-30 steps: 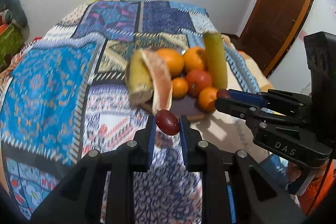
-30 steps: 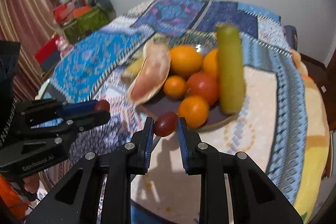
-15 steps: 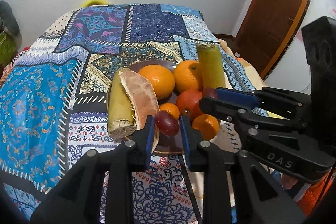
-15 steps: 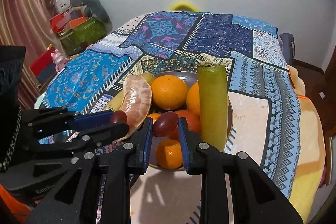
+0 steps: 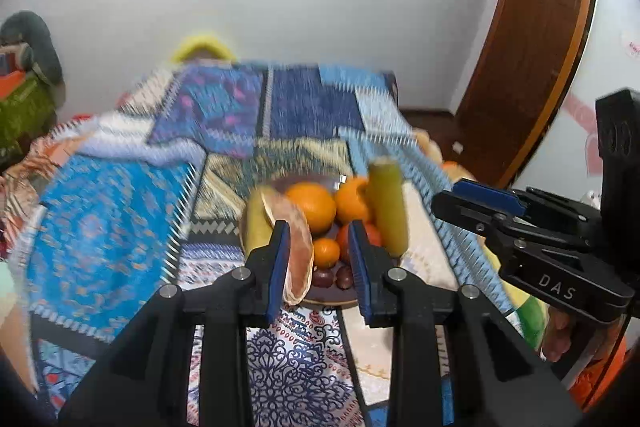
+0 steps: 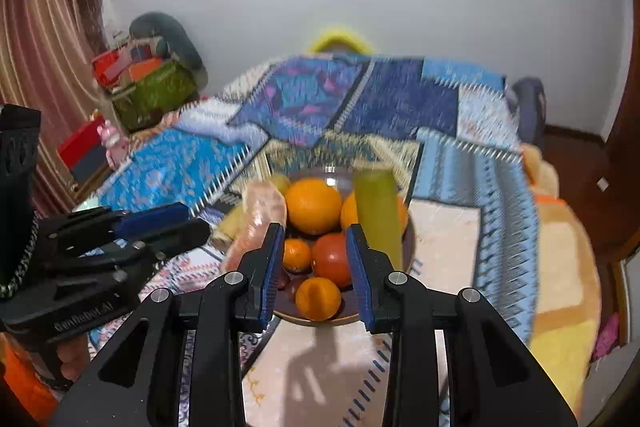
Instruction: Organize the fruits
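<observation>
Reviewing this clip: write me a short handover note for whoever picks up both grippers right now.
Left gripper: open, empty, jaws just opened.
Right gripper: open, empty, jaws just opened.
Both hang over the near edge of the plate.
The two grapes lie at the plate's front, beside the oranges, tomato and cut fruit pieces.
Done: both grapes dropped off.
Left: no loose fruit in view on the bedspread; check outside the frame.

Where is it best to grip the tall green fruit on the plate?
Probably at its upper half, coming from above. The green fruit stands upright on the plate and rises over the oranges crowding its base, so only the top is free.
</observation>
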Tool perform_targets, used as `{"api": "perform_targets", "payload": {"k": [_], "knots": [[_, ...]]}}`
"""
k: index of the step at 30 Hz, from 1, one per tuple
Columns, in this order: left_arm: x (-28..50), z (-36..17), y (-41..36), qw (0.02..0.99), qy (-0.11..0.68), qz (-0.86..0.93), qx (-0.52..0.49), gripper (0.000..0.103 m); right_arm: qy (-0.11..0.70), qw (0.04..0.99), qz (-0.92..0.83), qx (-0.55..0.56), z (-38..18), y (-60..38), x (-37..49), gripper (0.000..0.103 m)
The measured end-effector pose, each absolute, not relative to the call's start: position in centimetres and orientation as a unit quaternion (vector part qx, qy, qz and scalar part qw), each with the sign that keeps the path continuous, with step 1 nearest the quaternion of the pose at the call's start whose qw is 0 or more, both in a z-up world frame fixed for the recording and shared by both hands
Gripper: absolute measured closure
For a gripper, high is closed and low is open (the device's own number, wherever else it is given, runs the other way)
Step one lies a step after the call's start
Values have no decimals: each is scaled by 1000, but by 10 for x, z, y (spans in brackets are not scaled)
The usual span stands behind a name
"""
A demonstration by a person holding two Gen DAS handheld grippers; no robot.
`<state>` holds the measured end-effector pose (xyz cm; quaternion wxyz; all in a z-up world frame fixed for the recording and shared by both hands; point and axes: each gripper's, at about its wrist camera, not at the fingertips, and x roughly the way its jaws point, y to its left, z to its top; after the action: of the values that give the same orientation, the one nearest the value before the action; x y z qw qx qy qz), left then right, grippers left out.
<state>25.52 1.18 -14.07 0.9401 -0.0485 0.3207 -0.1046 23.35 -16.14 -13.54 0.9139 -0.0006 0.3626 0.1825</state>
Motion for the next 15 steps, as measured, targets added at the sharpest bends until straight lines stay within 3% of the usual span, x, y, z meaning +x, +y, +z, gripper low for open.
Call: {"api": "perform_targets", "payload": {"k": [13, 15], "knots": [[115, -15, 13, 986, 143, -81, -23, 73, 187, 969, 163, 7, -4, -174, 109, 74], [95, -3, 11, 989, 122, -79, -19, 70, 162, 974, 159, 7, 8, -175, 89, 74]]}}
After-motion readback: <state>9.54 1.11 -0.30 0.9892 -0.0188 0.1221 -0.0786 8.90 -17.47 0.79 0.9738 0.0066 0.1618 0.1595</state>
